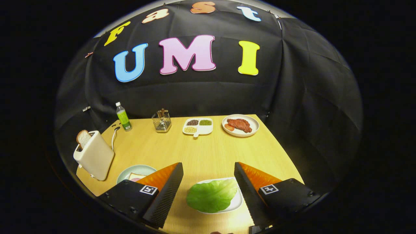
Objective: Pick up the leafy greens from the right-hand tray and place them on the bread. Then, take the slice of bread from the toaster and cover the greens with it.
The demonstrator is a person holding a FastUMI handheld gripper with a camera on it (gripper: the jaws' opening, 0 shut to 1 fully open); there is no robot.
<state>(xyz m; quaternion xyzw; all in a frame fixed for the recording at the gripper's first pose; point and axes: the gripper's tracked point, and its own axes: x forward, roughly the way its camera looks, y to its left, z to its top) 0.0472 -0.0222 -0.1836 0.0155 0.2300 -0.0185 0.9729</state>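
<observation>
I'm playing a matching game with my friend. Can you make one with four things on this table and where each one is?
Things:
1. lettuce leaf
2. bread slice
3. meat
4. green bottle

Places:
A. sticking up out of the toaster
B. on the far round plate
C. at the table's far edge, beyond the toaster
D. on the white tray between the open gripper fingers

Pairs: 1-D, 2-A, 3-B, 4-C

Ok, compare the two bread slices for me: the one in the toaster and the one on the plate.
The toaster slice stands upright, poking out of the toaster; the plate slice lies flat on the pale green plate. The toaster slice shows its whole top half; the plate slice is partly hidden behind one finger of the open tool. The plate slice lies nearer the tool. Both show pale crumb.
</observation>
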